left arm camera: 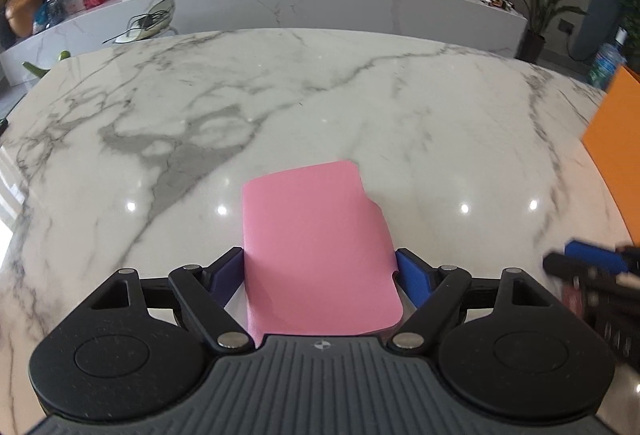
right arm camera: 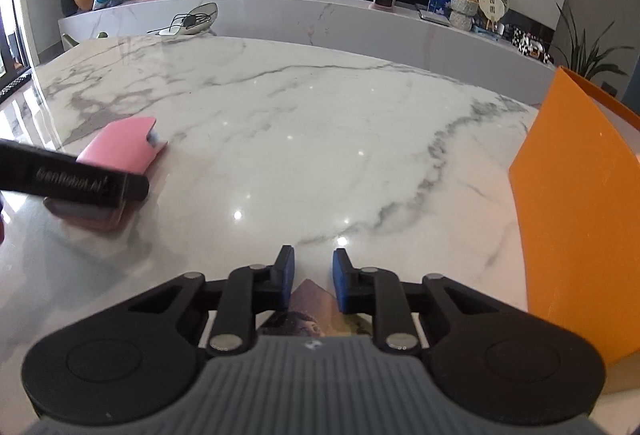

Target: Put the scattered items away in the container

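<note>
Two risks stood out: the left gripper [left arm camera: 320, 271], spread wide around the pink pouch [left arm camera: 316, 247] on the desk [left arm camera: 320, 95], could squash or slide it, while the right gripper [right arm camera: 314, 275], pinching a thin card [right arm camera: 316, 311] near the orange container [right arm camera: 580, 215], might drop it.

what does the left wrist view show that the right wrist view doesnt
Only the left wrist view shows the left gripper with its blue pads either side of the pink case. Only the right wrist view shows the right gripper over a printed card, and the case's open pale end. Both share the pink case, the marble table, the orange container on the right, and the shelf behind.
</note>
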A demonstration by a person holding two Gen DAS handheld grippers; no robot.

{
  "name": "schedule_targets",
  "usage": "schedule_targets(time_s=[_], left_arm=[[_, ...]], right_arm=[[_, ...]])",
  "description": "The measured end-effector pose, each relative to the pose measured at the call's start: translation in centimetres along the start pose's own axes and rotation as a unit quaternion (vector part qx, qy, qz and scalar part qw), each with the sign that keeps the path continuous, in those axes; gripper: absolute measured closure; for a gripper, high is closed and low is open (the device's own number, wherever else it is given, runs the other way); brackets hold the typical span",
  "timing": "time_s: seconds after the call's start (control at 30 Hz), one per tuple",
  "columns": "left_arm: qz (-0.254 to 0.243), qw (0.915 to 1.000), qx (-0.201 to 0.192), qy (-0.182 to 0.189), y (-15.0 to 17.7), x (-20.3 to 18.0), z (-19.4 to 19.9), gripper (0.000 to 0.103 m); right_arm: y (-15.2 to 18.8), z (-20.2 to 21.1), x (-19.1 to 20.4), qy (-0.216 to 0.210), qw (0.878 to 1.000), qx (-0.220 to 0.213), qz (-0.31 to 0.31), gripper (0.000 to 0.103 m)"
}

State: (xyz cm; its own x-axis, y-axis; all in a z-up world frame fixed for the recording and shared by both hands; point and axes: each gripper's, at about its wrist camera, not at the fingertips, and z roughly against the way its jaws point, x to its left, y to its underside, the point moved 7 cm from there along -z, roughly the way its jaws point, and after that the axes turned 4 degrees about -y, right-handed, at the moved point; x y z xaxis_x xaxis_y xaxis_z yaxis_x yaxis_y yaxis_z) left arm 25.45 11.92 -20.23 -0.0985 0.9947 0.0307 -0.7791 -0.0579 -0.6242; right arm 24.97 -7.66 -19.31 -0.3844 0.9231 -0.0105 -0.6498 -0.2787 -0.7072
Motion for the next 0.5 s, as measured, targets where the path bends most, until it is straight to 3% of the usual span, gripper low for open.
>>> schedule_targets(time_s=[0.03, 0.07, 0.1, 0.2, 0.5], left_arm=[[-0.008, 1.0000, 0.001, 0.003, 0.5, -0.3, 0.4, 0.009], [-0.014, 0.9999, 0.003, 0.006, 1.0, -0.6, 0.8, 0.009], [-0.019, 0.9998, 0.005, 0.009, 1.5, -0.9, 1.2, 0.009], [-0.033, 0.9992, 0.010, 0.019, 2.6, -1.9, 2.1, 0.009], [-0.077, 0.9957, 0.022, 0.047, 5.3, -5.1, 4.3, 0.009]], right_arm=[[0.1, 0.3, -0.3, 0.002, 1.000, 0.000, -0.010, 0.079], [0.1, 0.7, -0.7, 0.006, 1.000, -0.002, -0.020, 0.072], [0.2, 1.2, -1.1, 0.009, 1.000, -0.003, -0.027, 0.057], [0.8, 2.6, -2.0, 0.023, 0.999, -0.004, -0.034, 0.027], [3.5, 3.9, -1.7, 0.014, 1.000, 0.011, -0.019, 0.015]])
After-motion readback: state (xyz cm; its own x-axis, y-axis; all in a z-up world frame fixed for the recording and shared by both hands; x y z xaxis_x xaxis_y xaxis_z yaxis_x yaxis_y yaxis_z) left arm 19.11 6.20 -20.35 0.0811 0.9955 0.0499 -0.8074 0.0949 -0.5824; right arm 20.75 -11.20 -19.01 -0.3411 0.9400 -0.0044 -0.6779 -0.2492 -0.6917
